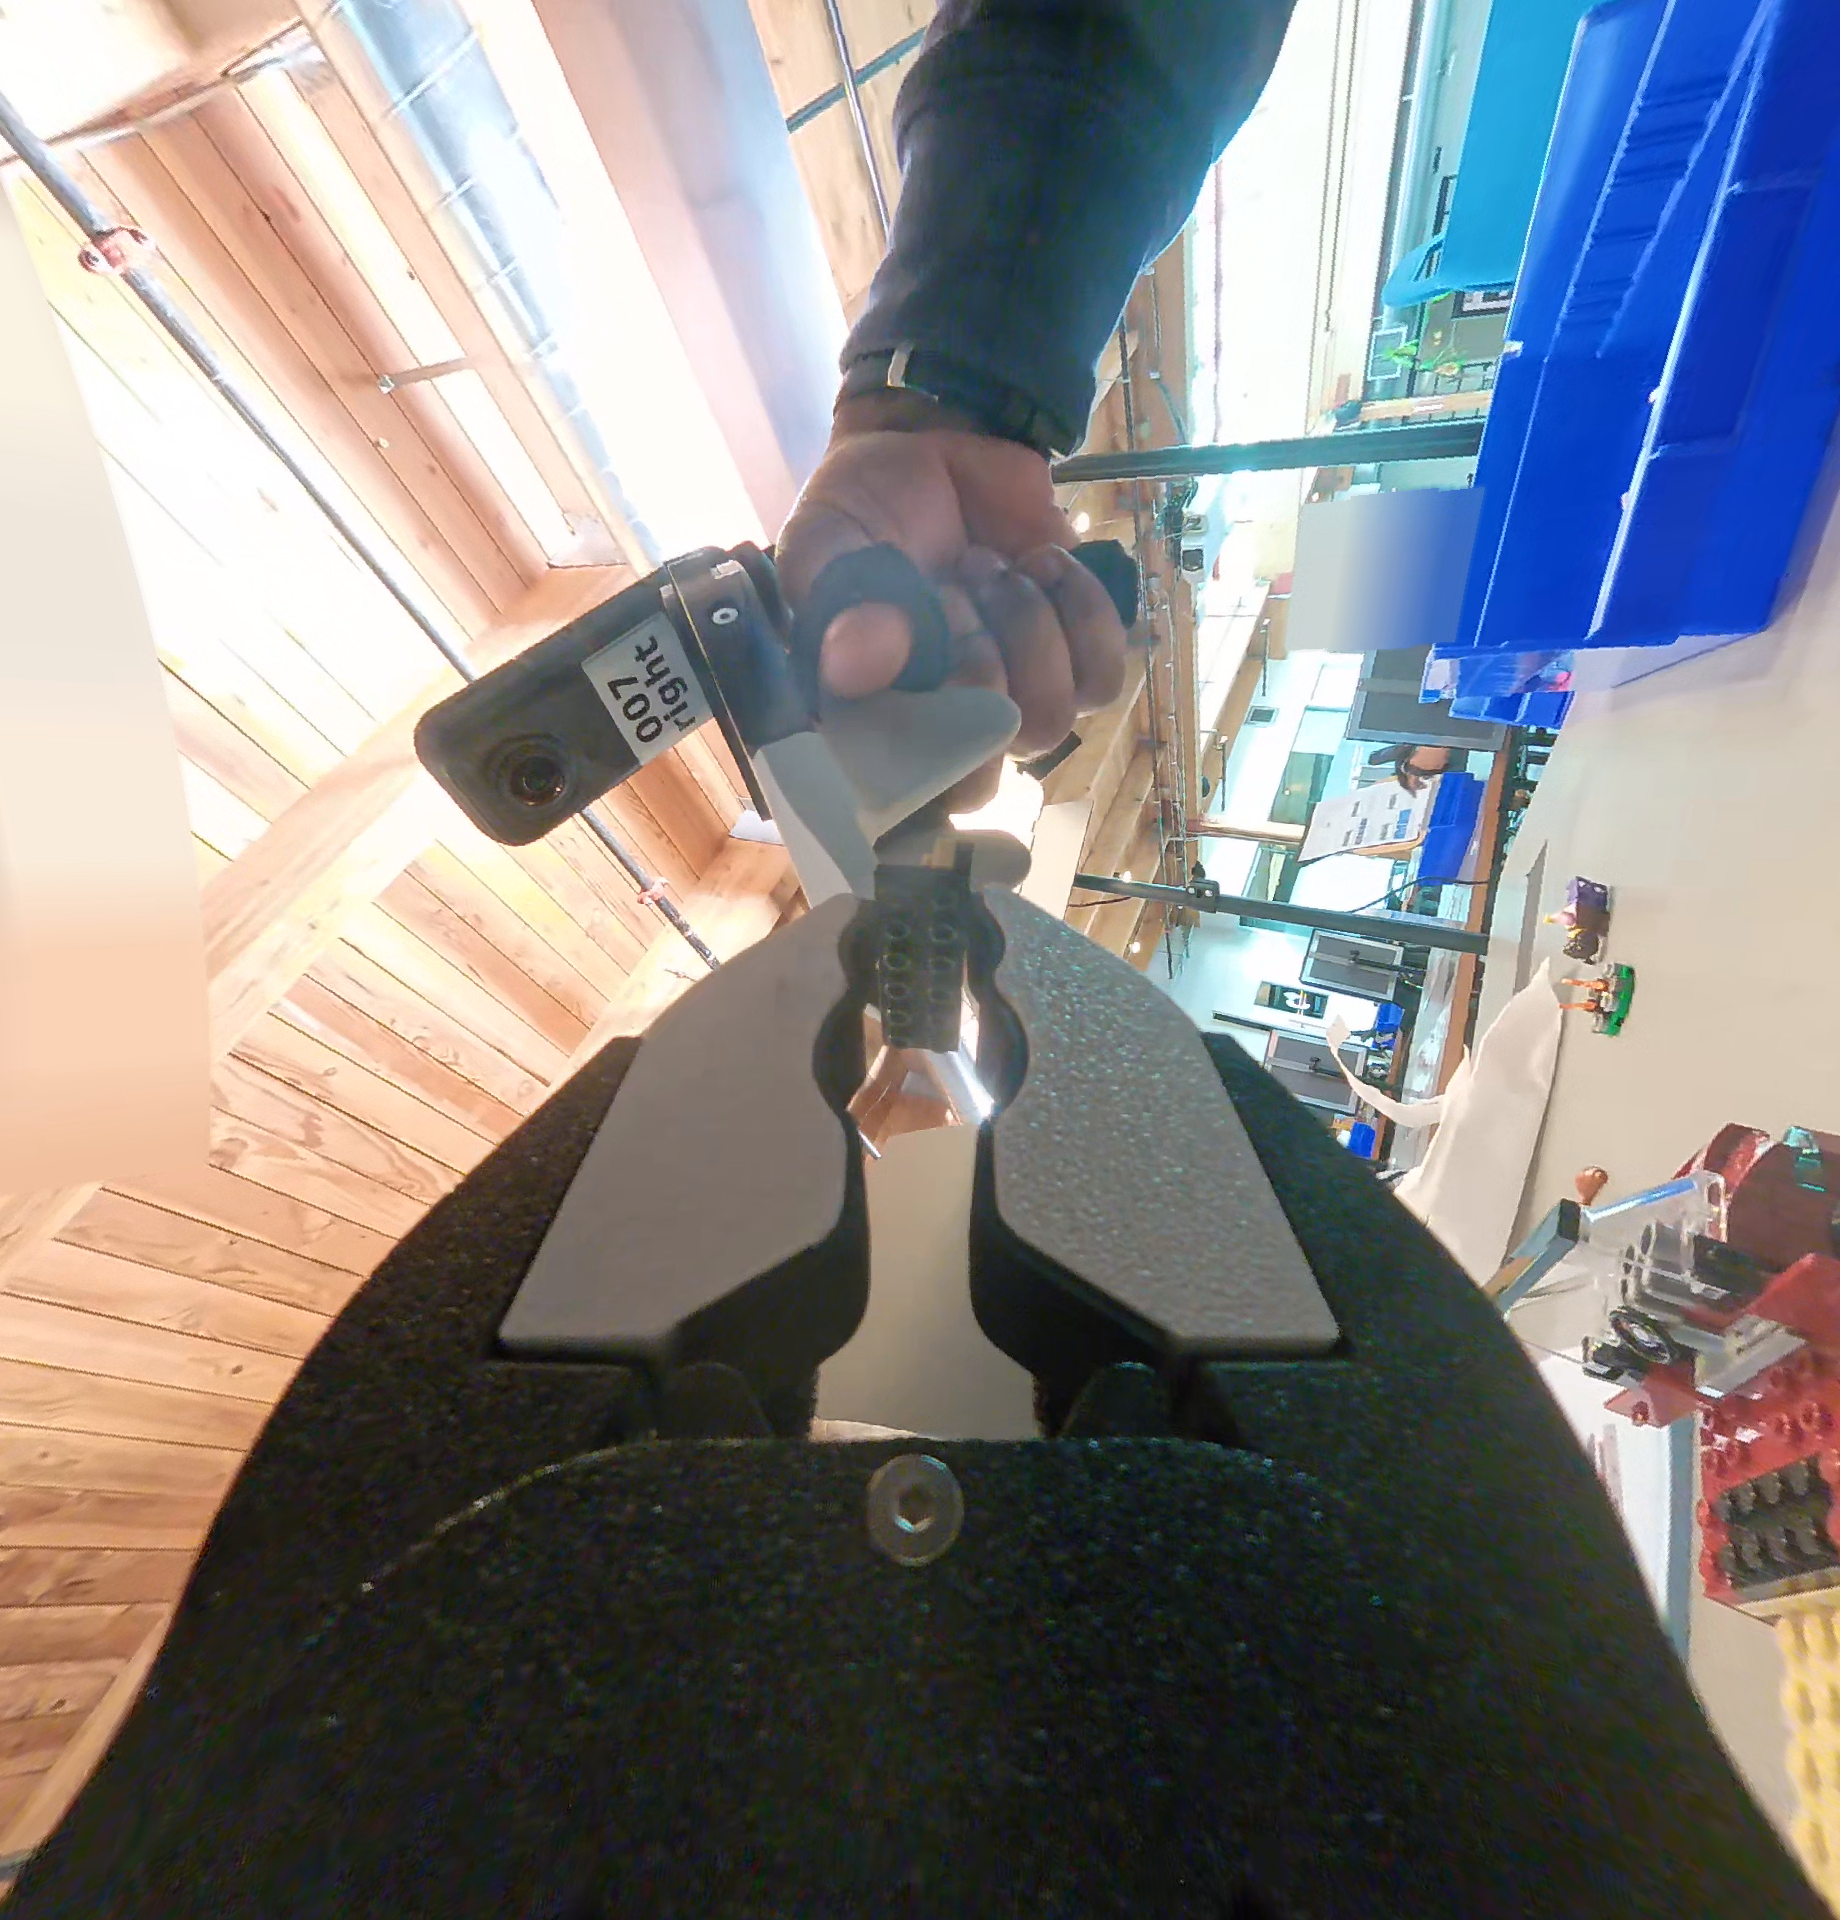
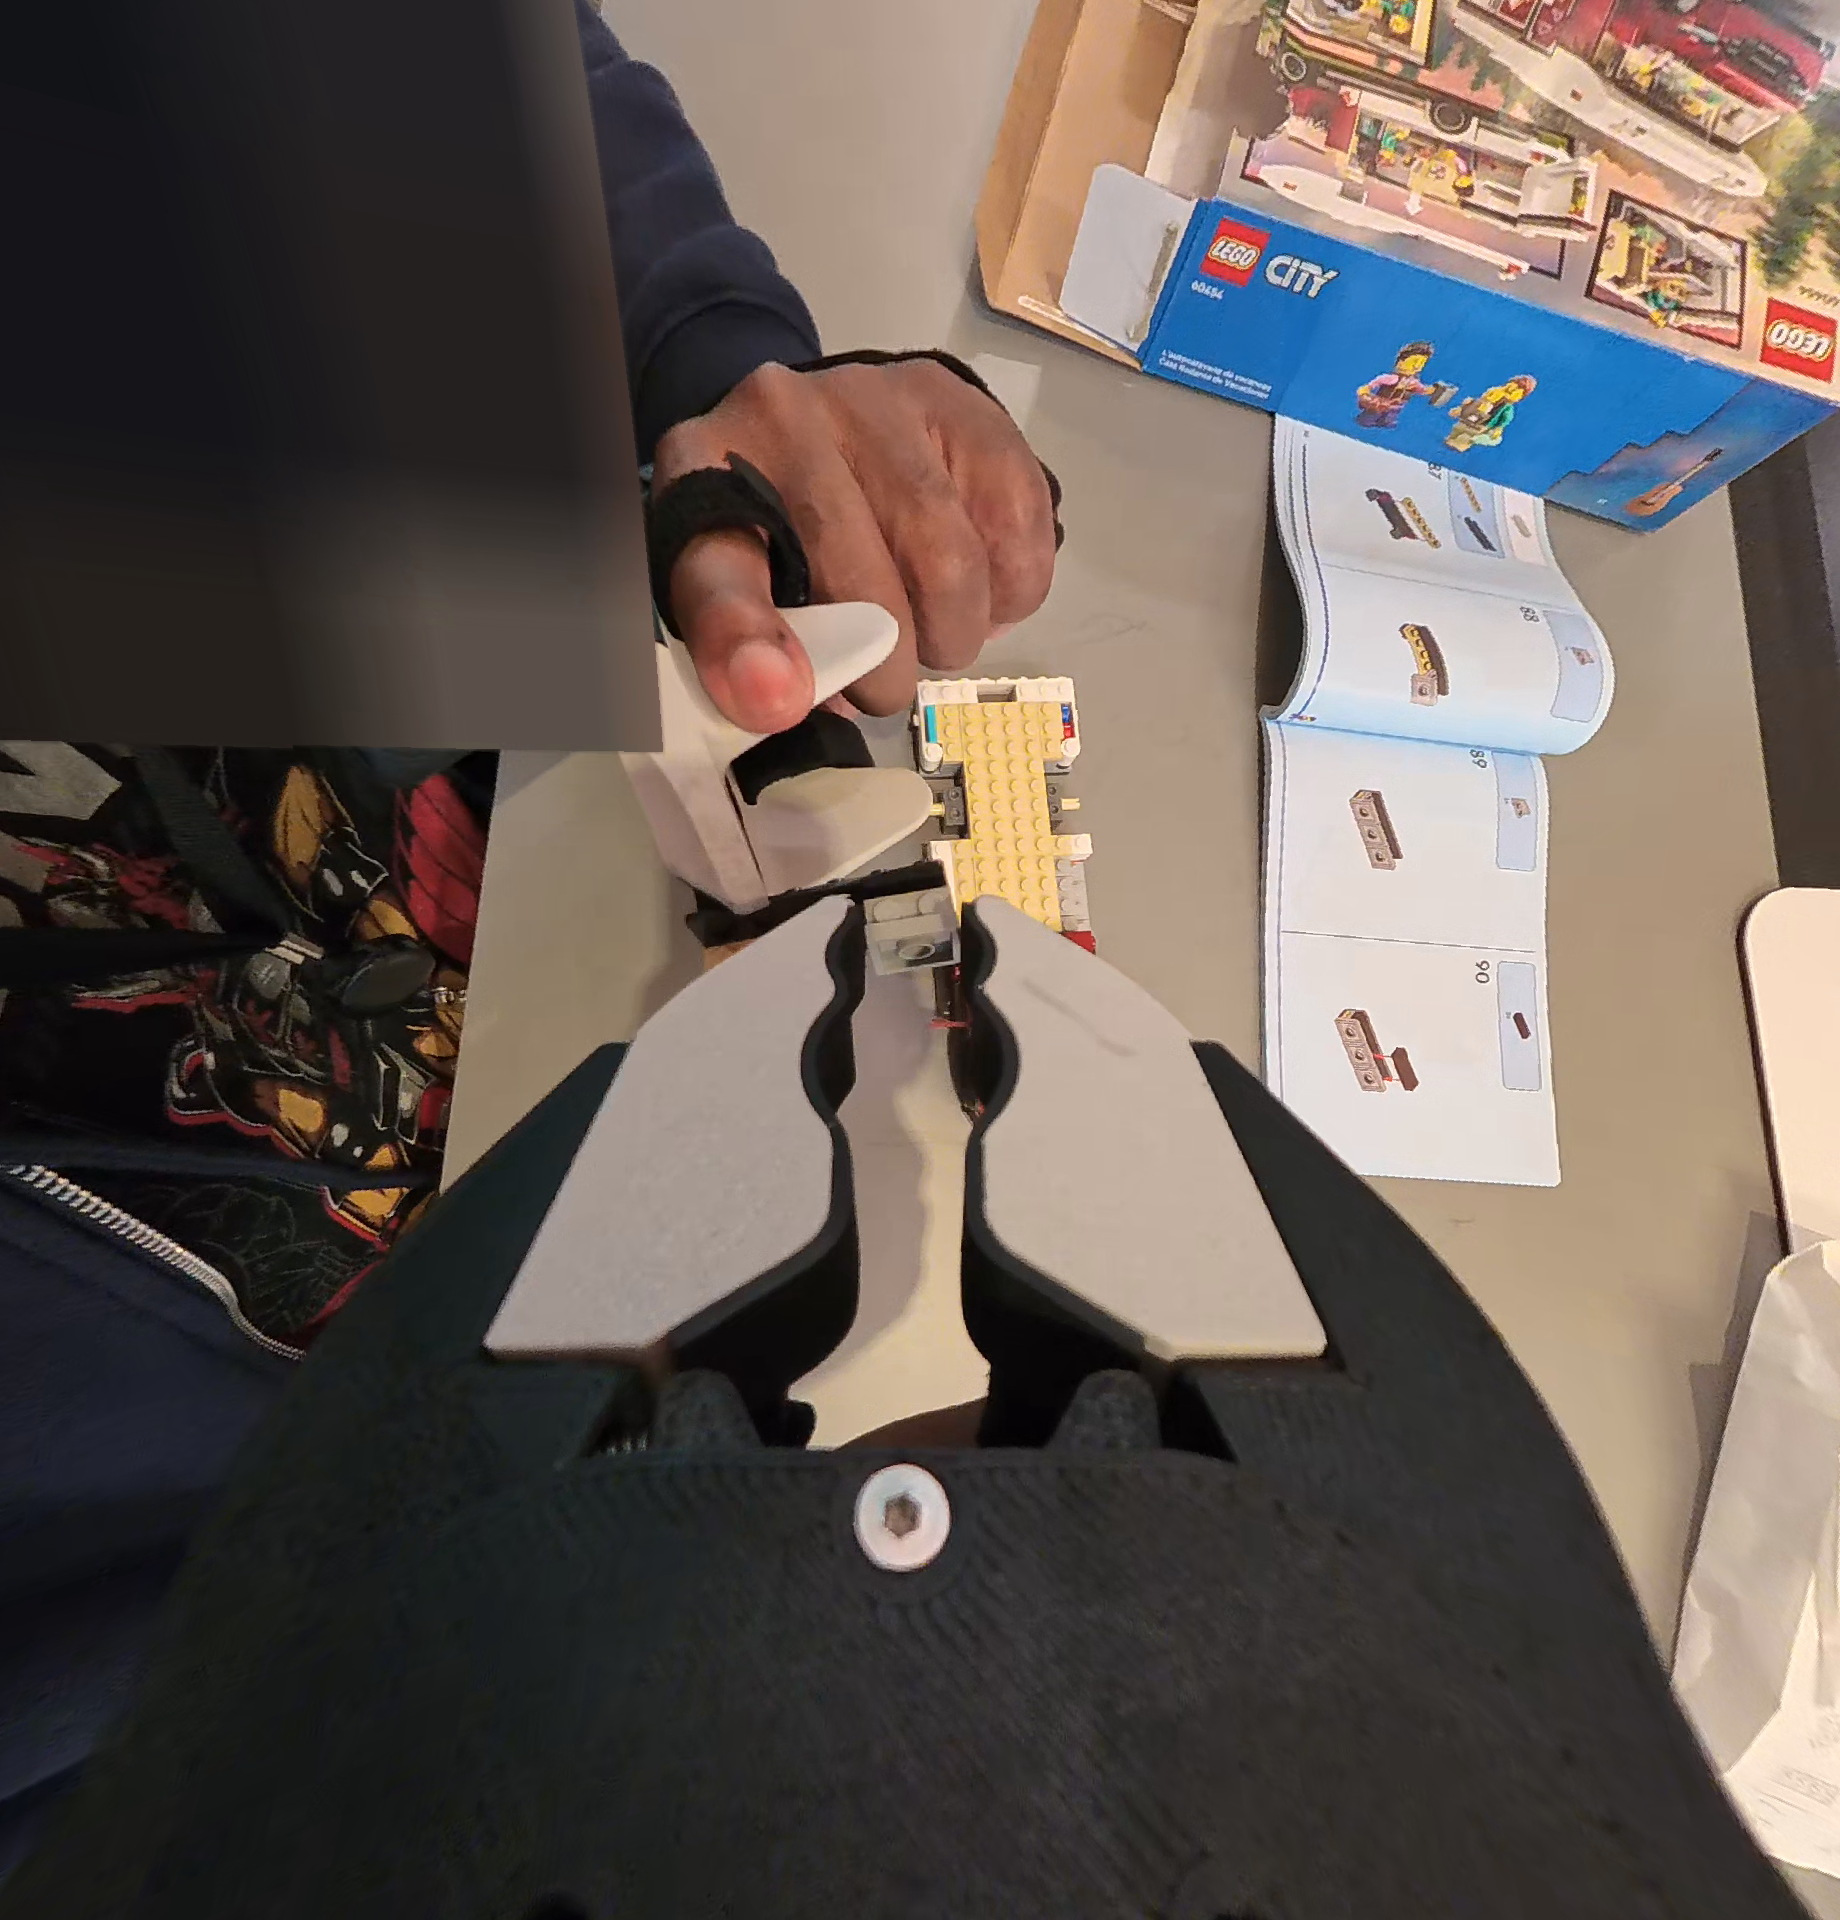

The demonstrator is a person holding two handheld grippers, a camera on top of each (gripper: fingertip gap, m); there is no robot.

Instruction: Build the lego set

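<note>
Gripped in my left hand-held gripper (image 1: 921,961) sits a dark studded brick (image 1: 921,971); beside it, my right hand-held gripper (image 2: 911,940) pinches what looks like a grey brick (image 2: 911,940).

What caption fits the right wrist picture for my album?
Right gripper pinches a small grey brick above a yellow brick model, open booklet beside.

black brick (image 1: 921,961) | grey brick (image 2: 911,940) | yellow studded plate (image 2: 1004,800)
</note>
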